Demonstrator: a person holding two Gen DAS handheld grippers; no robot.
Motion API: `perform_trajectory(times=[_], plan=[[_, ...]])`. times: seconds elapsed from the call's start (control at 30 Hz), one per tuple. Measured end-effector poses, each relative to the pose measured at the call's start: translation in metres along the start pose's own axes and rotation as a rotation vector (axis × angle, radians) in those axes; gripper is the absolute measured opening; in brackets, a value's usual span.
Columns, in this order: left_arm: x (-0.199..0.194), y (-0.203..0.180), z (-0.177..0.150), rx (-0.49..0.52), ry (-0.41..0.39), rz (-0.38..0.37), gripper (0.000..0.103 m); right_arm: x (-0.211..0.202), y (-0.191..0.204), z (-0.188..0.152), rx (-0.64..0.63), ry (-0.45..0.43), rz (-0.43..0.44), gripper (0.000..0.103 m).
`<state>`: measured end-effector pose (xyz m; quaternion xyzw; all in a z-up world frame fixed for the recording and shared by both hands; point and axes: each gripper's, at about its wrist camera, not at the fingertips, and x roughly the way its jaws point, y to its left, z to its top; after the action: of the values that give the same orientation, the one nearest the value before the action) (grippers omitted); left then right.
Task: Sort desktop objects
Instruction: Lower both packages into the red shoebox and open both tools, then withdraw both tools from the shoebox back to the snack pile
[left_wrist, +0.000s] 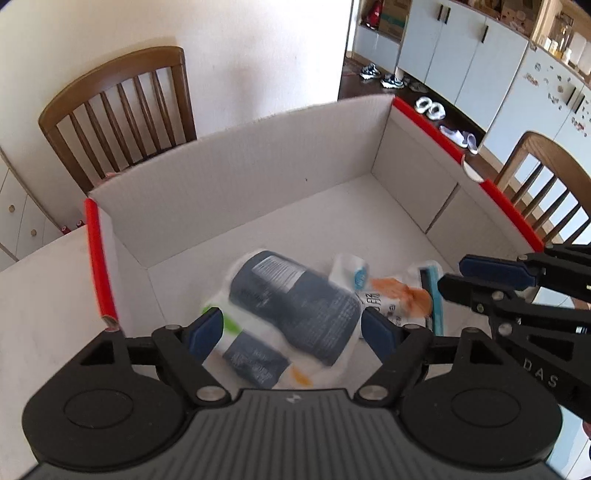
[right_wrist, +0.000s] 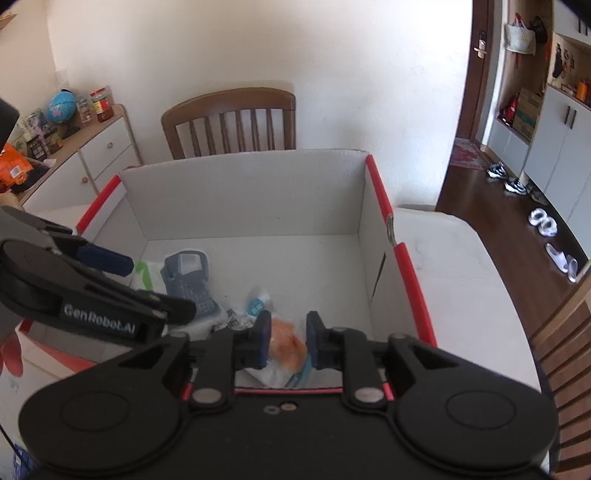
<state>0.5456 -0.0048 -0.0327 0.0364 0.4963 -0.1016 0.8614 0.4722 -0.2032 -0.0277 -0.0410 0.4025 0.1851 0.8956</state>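
A white cardboard box (left_wrist: 240, 184) with red edge strips stands on the white table. Inside it lie a dark blue-grey packet (left_wrist: 295, 306), blurred, on a white and green packet (left_wrist: 221, 317), and an orange and white packet (left_wrist: 399, 295) beside a teal item (left_wrist: 434, 299). My left gripper (left_wrist: 291, 332) is open above the dark packet, which sits between its fingers, apart from them. My right gripper (right_wrist: 284, 339) is open over the orange packet (right_wrist: 286, 343), near the box's front wall. The dark packet (right_wrist: 192, 284) and the box (right_wrist: 243, 192) also show in the right wrist view.
Wooden chairs stand behind the box (left_wrist: 122, 107) and at the right (left_wrist: 546, 184). A cabinet with jars and a globe (right_wrist: 62, 107) is at the left. The white table (right_wrist: 461, 280) runs right of the box. Shoes lie on the dark floor (right_wrist: 543, 221).
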Motion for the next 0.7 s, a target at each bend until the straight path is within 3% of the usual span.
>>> perform_trajectory(times=[0.17,0.7], plan=[[-0.019,-0.001,-0.001,-0.011,-0.035,-0.005,0.082,-0.016,0.003,0.002,-0.033,-0.037,0.014,0.032],[-0.1,-0.015,-0.034,-0.025,-0.143,-0.009,0.082,-0.07,0.01,-0.003,-0.066,-0.063,0.038,0.039]])
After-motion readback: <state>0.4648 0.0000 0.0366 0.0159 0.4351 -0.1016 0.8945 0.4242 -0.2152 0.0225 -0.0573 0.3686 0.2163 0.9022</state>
